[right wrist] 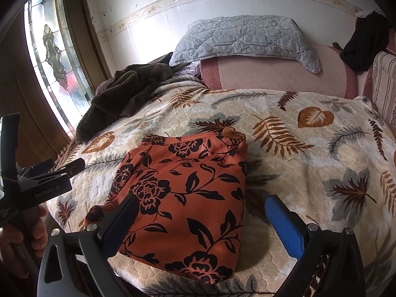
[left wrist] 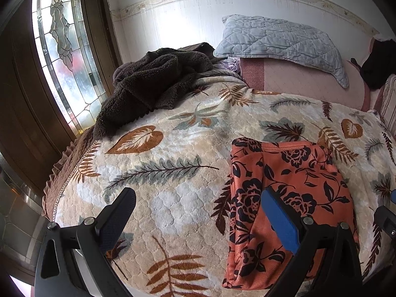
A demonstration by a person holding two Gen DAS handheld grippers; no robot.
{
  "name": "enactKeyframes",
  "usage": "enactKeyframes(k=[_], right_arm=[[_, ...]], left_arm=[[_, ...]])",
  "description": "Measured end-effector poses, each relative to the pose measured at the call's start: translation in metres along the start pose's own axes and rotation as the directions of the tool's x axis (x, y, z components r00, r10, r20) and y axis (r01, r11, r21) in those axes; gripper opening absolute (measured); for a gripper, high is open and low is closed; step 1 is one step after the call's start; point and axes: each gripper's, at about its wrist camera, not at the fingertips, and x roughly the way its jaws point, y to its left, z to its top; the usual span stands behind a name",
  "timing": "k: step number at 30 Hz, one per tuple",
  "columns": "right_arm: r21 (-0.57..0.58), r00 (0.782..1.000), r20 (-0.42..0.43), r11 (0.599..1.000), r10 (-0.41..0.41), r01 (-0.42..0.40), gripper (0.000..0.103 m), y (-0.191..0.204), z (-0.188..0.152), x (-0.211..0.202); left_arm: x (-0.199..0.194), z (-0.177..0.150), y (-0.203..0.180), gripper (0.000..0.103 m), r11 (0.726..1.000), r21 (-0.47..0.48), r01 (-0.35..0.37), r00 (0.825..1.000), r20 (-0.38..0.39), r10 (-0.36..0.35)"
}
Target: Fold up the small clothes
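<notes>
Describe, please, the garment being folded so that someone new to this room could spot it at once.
Start from the bed, covered by a cream blanket printed with leaves. Near its front edge, well clear of the brown fleece heap by the window, lies the folded garment. It alone is orange with black roses and vines, folded flat into a compact rectangle.

Folded orange floral garment (right wrist: 188,198): smooth knit cloth, slight sheen. Leaf-print blanket (right wrist: 309,163): plush embossed fleece, matt. Brown throw (left wrist: 153,84): shaggy sherpa-type pile. Grey pillow (left wrist: 279,42): quilted cotton-like cloth, matt. Left hand-held gripper (left wrist: 198,212) and right hand-held gripper (right wrist: 203,217): matt black plastic, one blue textured rubbery pad (right wrist: 284,227) each, bright metal screws. Door (left wrist: 22,94): dark wood, leaded textured glass.
</notes>
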Motion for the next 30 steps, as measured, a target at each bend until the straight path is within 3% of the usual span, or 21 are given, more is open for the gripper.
enactKeyframes(k=[4,7,11,14,23,30], right_arm=[[0.040,1.000,-0.017,0.999,0.015,-0.014,0.103,-0.014,0.001,0.011],[0.095,0.998,-0.037,0.994,0.054,-0.050,0.103,-0.029,0.003,0.021],[0.190,0.985,-0.061,0.971,0.162,-0.148,0.103,-0.053,0.004,0.036],[0.294,0.966,-0.075,0.931,0.247,-0.215,0.103,-0.073,0.002,0.051],[0.446,0.920,-0.098,0.843,0.380,-0.301,0.101,-0.106,-0.003,0.088],[0.543,0.874,-0.138,0.773,0.466,-0.327,0.089,-0.122,-0.012,0.125]], left_arm=[[0.019,-0.001,0.002,0.101,0.998,-0.003,0.057,0.996,-0.062,-0.057],[0.037,-0.005,0.005,0.101,0.988,-0.027,0.149,0.978,-0.142,-0.151],[0.057,-0.009,0.006,0.101,0.981,-0.011,0.191,0.960,-0.207,-0.190],[0.068,-0.010,0.006,0.101,0.976,-0.003,0.220,0.948,-0.234,-0.214],[0.078,-0.007,-0.006,0.101,0.969,0.037,0.246,0.942,-0.244,-0.230],[0.084,-0.004,-0.015,0.101,0.963,0.050,0.266,0.937,-0.250,-0.246]])
